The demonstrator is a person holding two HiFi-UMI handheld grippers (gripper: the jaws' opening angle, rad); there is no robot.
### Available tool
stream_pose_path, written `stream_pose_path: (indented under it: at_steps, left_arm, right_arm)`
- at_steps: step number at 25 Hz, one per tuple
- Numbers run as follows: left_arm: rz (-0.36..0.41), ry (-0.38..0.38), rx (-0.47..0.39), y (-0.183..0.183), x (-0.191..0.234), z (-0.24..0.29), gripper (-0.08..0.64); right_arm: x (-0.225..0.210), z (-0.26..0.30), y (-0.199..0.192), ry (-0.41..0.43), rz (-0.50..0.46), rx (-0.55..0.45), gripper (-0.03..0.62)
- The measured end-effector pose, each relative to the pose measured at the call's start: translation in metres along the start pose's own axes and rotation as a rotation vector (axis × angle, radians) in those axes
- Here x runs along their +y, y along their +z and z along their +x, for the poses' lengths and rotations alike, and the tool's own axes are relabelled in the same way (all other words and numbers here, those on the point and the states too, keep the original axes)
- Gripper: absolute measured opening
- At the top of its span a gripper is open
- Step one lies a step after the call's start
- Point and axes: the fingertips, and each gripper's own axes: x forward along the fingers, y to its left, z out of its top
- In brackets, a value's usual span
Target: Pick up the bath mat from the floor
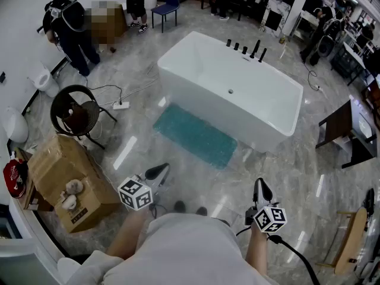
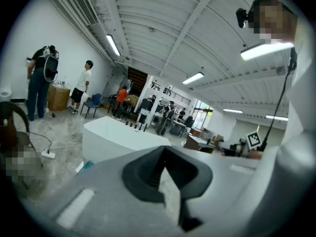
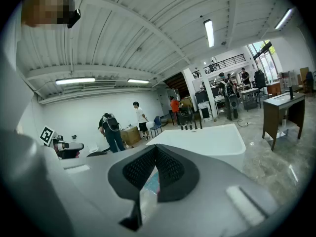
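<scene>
A teal bath mat [image 1: 196, 135] lies flat on the marble floor along the near side of a white bathtub [image 1: 228, 88]. My left gripper [image 1: 158, 172] is held low at the bottom left, shut and empty, well short of the mat. My right gripper [image 1: 262, 189] is at the bottom right, also shut with nothing in it. In the left gripper view the closed jaws [image 2: 165, 174] point toward the bathtub [image 2: 116, 137], with a sliver of the mat [image 2: 85, 166] beside it. In the right gripper view the shut jaws [image 3: 154, 174] cover most of the floor, with the tub [image 3: 202, 139] beyond.
A cardboard box [image 1: 71, 180] stands at the left, with a round black chair [image 1: 76, 110] and a power strip [image 1: 121, 105] with cables behind it. A dark table [image 1: 350, 132] is at the right. People [image 1: 72, 31] stand at the back near a blue chair [image 1: 168, 6].
</scene>
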Motion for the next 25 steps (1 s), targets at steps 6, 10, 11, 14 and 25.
stream_pose_path:
  at_steps: [6, 10, 11, 14, 25]
  left_arm:
    - [-0.005, -0.009, 0.004, -0.001, 0.004, -0.005, 0.002]
    - [-0.007, -0.015, 0.007, -0.005, 0.008, -0.008, 0.002]
    - [-0.008, -0.017, 0.009, -0.005, 0.009, -0.009, 0.002]
    - [-0.009, -0.024, 0.016, -0.006, 0.014, -0.013, 0.002]
    - [-0.016, -0.055, 0.046, -0.011, 0.042, -0.028, 0.002]
  right_arm:
    - [0.009, 0.000, -0.002, -0.002, -0.001, -0.001, 0.005]
    - [0.015, 0.001, -0.005, -0.004, -0.009, -0.001, 0.005]
    - [0.017, 0.001, -0.005, -0.006, -0.010, -0.002, 0.005]
    - [0.022, 0.003, -0.005, -0.013, -0.006, -0.004, 0.005]
    - [0.044, 0.004, -0.016, -0.070, 0.001, 0.003, 0.005]
